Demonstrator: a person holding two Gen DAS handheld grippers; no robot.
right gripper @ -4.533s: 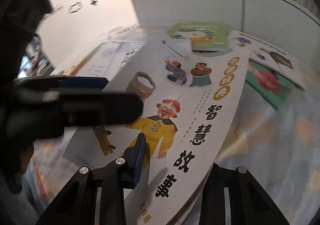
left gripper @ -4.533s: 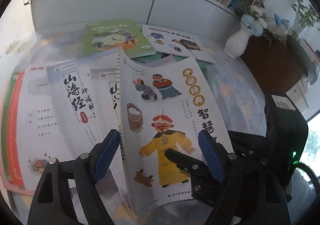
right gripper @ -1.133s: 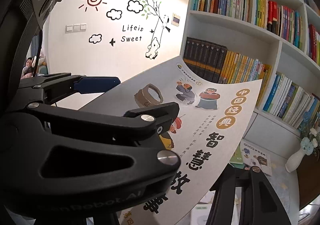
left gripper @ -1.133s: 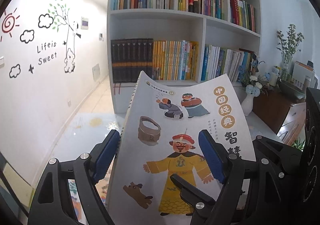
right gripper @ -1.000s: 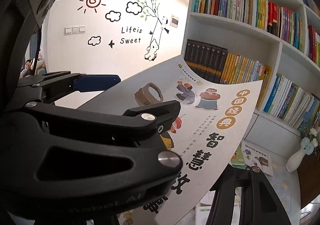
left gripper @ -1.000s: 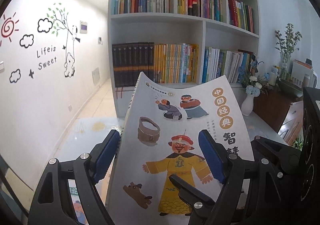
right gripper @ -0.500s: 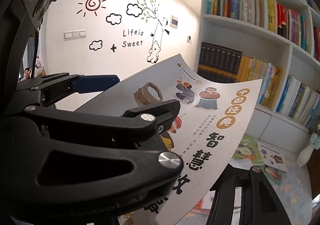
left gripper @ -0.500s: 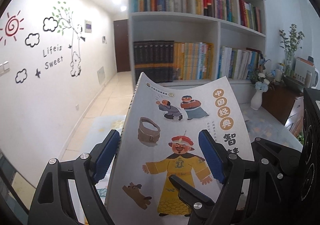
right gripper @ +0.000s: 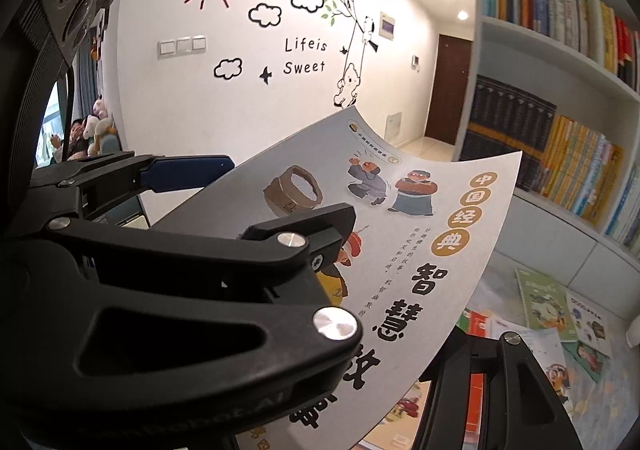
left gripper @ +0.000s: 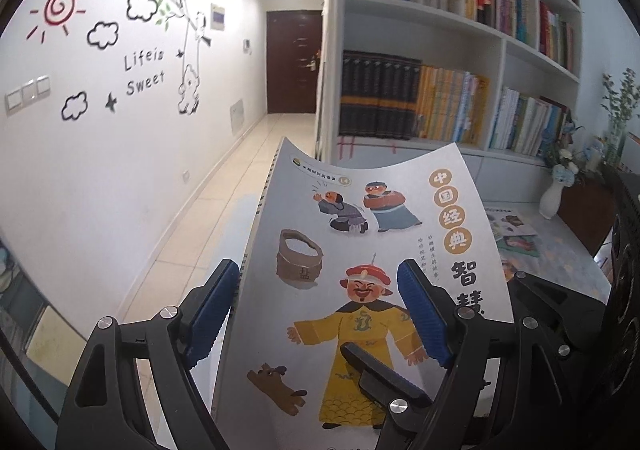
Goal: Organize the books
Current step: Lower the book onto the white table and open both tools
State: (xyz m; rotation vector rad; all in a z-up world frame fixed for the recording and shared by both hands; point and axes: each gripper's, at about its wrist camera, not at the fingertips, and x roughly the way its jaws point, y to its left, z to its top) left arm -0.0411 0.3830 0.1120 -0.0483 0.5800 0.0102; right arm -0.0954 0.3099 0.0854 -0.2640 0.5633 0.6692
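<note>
**Two grippers, one book held aloft**

Two blue pads [left gripper: 420, 314] of the left gripper [left gripper: 316, 314] are seen wide apart, with the book [left gripper: 360, 270] standing between them; its spine edge lies against the left pad, while the right pad sits in front of the cover, and whether it presses on it cannot be told. The right gripper [left gripper: 384, 382] is seen low on the cover, one black finger laid across the yellow-robed figure. From the right wrist view only its right finger [right gripper: 504, 382] shows, partly behind the book's lower edge, and its grip cannot be judged for certain.

The book is held upright in the air, cover toward the cameras, its top edge curling back. Beyond it a bookcase [left gripper: 440, 49] full of books is seen on the right, and a hallway with a dark door [left gripper: 294, 61] behind. More books [right gripper: 560, 314] are spread flat on the table [left gripper: 560, 246] below, near a white vase [left gripper: 550, 197].
</note>
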